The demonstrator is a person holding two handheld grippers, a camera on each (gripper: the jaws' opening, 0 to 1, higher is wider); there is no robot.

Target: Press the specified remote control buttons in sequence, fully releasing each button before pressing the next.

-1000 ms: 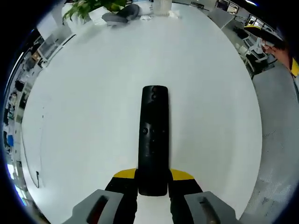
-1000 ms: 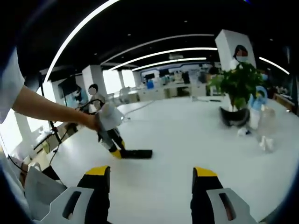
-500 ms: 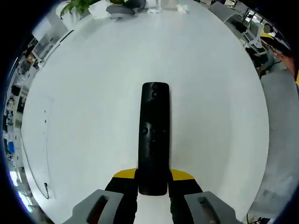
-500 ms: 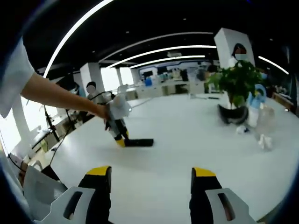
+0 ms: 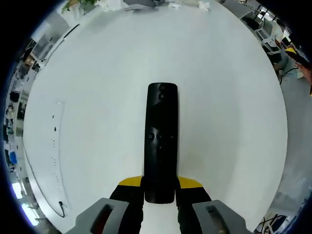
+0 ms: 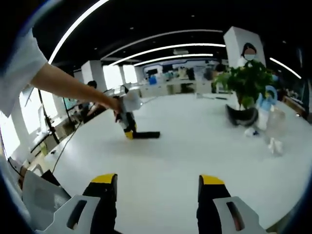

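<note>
Black remote point(image 5: 161, 141) is gripped at its near end by the left tongs point(image 5: 160, 187) above the white bench point(image 5: 87, 107); right tongs point(image 6: 157, 195) are held open, well apart. A hard press could tip the remote.

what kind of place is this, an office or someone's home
Most likely a large open-plan office: long ceiling light strips, rows of desks in the background, and a big white table carrying a potted plant.
</note>
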